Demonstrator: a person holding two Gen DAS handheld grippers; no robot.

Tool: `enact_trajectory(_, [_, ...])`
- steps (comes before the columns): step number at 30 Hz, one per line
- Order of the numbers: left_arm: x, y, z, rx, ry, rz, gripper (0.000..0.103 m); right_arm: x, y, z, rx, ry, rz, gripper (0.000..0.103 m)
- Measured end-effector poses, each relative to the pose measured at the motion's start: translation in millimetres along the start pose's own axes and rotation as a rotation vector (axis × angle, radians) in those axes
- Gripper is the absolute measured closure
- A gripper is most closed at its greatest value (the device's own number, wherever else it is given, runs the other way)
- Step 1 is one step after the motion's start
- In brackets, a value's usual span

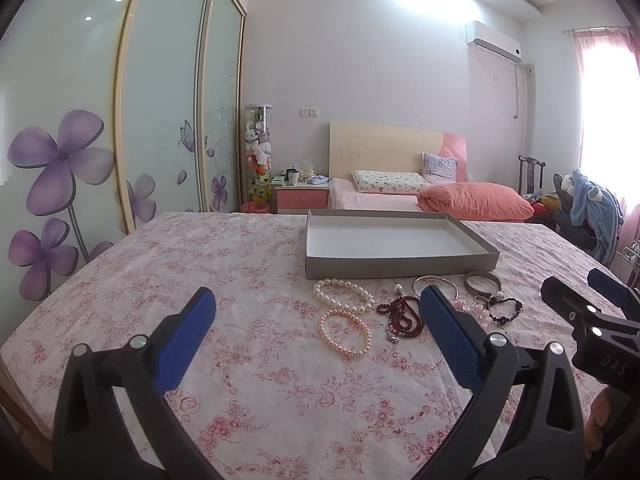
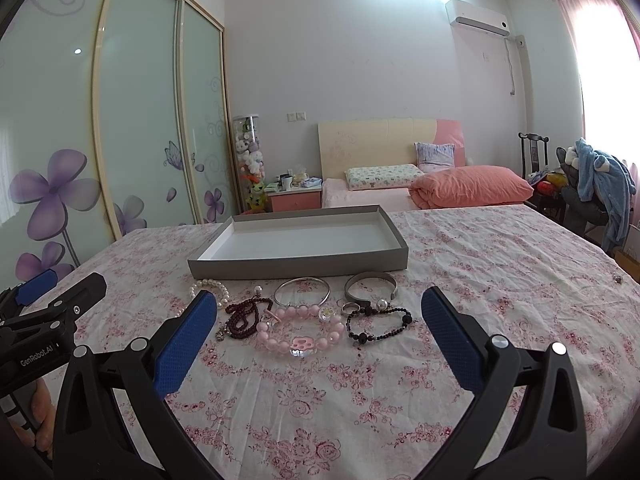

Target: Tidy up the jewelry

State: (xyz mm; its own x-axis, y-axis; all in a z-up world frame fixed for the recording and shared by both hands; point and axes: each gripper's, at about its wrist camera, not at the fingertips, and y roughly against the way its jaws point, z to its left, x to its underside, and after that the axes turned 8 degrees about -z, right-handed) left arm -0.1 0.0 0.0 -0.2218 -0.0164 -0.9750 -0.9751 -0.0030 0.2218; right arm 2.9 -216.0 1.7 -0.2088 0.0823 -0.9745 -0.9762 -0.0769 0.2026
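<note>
In the left wrist view, your left tongs [image 1: 318,312] are spread wide with nothing between the blue pads, low in the frame above the floral bedspread [image 1: 160,264]. Between and just past the pads lie the peach pearl bracelet [image 1: 345,332] and, above it, the white pearl bracelet [image 1: 343,295]. To the right of these sits the dark red bead string [image 1: 400,314], partly hidden by the right-hand pad, with the silver bangle [image 1: 436,284] and the grey cuff [image 1: 482,282] further right. The grey tray [image 1: 400,266], open and shallow, stands just above the jewelry at centre frame. Your right tongs [image 1: 584,300] enter from the right edge, parted. In the right wrist view, your right tongs [image 2: 319,312] are likewise spread and hold nothing. Between the pads lie the pink bead bracelet [image 2: 300,332] with a paw charm at centre, the black bead bracelet [image 2: 378,324] to its right, and the dark red bead string [image 2: 244,318] to its left. The silver bangle [image 2: 302,292] and grey cuff [image 2: 370,286] lie just above, near the front wall of the grey tray [image 2: 298,266]. Your left tongs [image 2: 60,292] show at the left edge, parted.
</note>
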Motion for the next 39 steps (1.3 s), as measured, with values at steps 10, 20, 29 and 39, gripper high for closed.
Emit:
enact_trajectory(10, [0.0,-0.1,0.0,0.000,0.000,0.001,0.004,0.3,-0.6,0.2,0.000,-0.001,0.001,0.002])
enact_trajectory(20, [0.0,-0.1,0.0,0.000,0.000,0.001,0.004,0.3,-0.6,-0.3,0.001,-0.002,0.002,0.002])
enact_trajectory(29, [0.0,-0.1,0.0,0.000,0.000,0.002,0.004,0.0,-1.3,0.2,0.000,-0.004,0.003,0.002])
enact_trajectory(39, [0.3,0.1,0.3,-0.002,0.000,0.007,0.004,6.6,-3.6,2.1,-0.003,-0.006,0.014,0.002])
